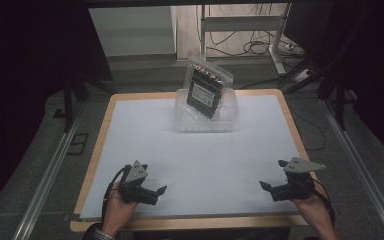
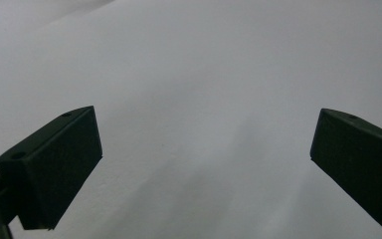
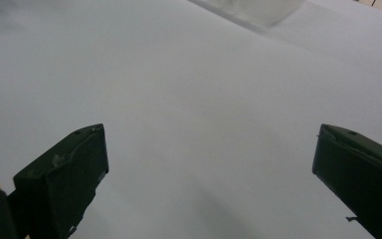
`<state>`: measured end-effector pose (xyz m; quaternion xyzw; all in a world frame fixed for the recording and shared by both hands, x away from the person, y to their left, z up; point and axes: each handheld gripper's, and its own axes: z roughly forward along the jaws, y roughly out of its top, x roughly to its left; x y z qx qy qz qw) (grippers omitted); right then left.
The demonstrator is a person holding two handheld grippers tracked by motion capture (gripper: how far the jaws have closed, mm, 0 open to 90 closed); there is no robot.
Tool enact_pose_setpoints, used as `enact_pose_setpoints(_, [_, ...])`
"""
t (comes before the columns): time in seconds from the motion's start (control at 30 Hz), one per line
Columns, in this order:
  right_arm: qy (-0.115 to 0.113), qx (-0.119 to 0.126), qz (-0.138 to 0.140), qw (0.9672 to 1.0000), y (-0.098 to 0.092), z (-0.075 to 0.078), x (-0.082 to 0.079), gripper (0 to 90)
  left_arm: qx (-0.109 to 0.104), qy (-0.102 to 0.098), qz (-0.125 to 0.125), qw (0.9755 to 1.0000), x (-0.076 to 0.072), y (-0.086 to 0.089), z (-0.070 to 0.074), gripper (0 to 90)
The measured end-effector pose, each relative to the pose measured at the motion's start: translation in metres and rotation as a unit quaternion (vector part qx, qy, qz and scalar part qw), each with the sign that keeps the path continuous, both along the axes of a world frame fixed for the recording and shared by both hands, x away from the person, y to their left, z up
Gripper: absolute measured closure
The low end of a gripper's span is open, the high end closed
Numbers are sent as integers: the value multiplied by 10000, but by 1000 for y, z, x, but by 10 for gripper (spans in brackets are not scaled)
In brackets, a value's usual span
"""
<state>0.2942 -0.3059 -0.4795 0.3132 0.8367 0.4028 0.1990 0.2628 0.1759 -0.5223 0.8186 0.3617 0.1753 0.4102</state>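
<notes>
A clear zip bag (image 1: pixel 207 87) with a black, white-labelled item inside stands tilted in a clear plastic tub (image 1: pixel 205 121) at the back middle of the table. My left gripper (image 1: pixel 146 178) rests near the front left of the white sheet, held by a hand; its jaws are spread wide with nothing between them, as the left gripper view (image 2: pixel 206 134) confirms. My right gripper (image 1: pixel 273 174) sits near the front right, also open and empty (image 3: pixel 209 149). Both are far from the tub, whose blurred base (image 3: pixel 258 10) appears in the right gripper view.
A white sheet (image 1: pixel 195 160) covers the wooden table, whose rim (image 1: pixel 100 130) shows around it. Beyond the table are a dark floor, metal rails at both sides, a desk leg and cables (image 1: pixel 255 47) at the back.
</notes>
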Motion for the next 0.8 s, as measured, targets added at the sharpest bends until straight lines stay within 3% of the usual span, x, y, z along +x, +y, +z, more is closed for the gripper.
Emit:
enact_pose_setpoints(0.6, [447,-333,-38,9984,-1,-26,6,10,143,75,-60,9999,1,-2,-3,0])
enact_pose_setpoints(0.8, [448,-345,-43,9984,-2,-26,7,10,179,75,-48,9998,2,-2,-3,0])
